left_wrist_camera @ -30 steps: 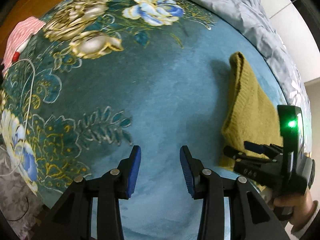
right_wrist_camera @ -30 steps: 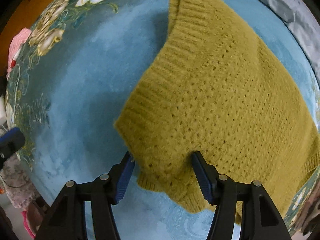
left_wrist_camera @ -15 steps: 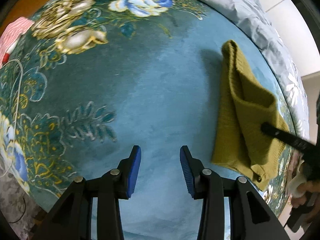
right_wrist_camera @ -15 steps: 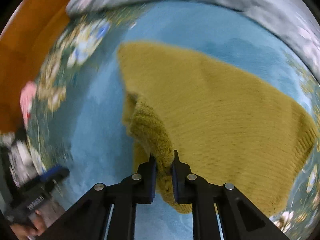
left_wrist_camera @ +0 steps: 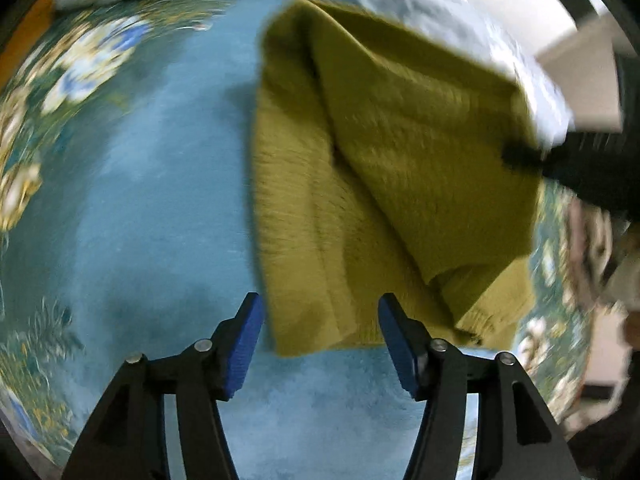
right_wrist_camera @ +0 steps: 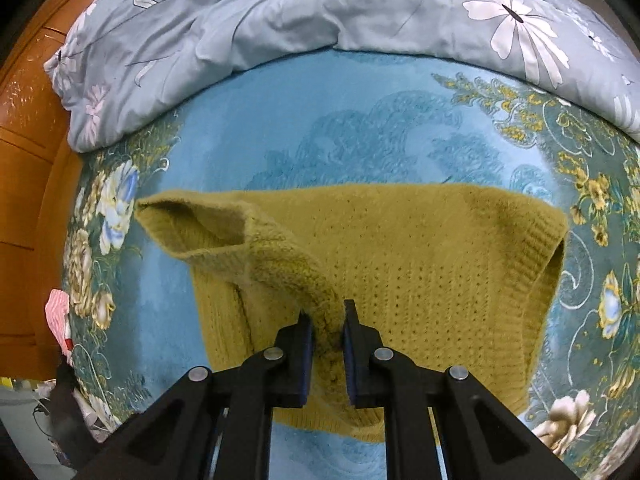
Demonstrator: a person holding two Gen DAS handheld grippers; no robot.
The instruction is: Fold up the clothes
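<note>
Mustard-yellow and openly knitted, the one sweater (right_wrist_camera: 420, 280) lies on the teal plush bedspread with gold and white flowers (right_wrist_camera: 320, 120), near the front edge of the bed, with a ribbed flap drawn up off its left part. The right tool (right_wrist_camera: 325, 328) is clamped on that raised ribbed edge, its blue-padded fingers pressed together with the knit bunched between them. The left tool (left_wrist_camera: 320, 332) stands with its fingers well apart and holds nothing; the near hem of the sweater (left_wrist_camera: 360, 200) sits just beyond the gap between them. That view is blurred, so finer detail there cannot be read.

The step in hand looks like carrying the gripped edge across to lay one part over the rest. To do it well, I would keep the lift low so the loose knit does not sag or drag the lower layer, bring the free tool onto the near hem to pin or match the corner, and set the edges in line before letting go.

By count: one sweater, two tools, one pale blue-grey quilt with white flowers (right_wrist_camera: 280, 12) heaped at the far side, one small pink-and-white cloth (right_wrist_camera: 58, 312) at the bed's left edge.
</note>
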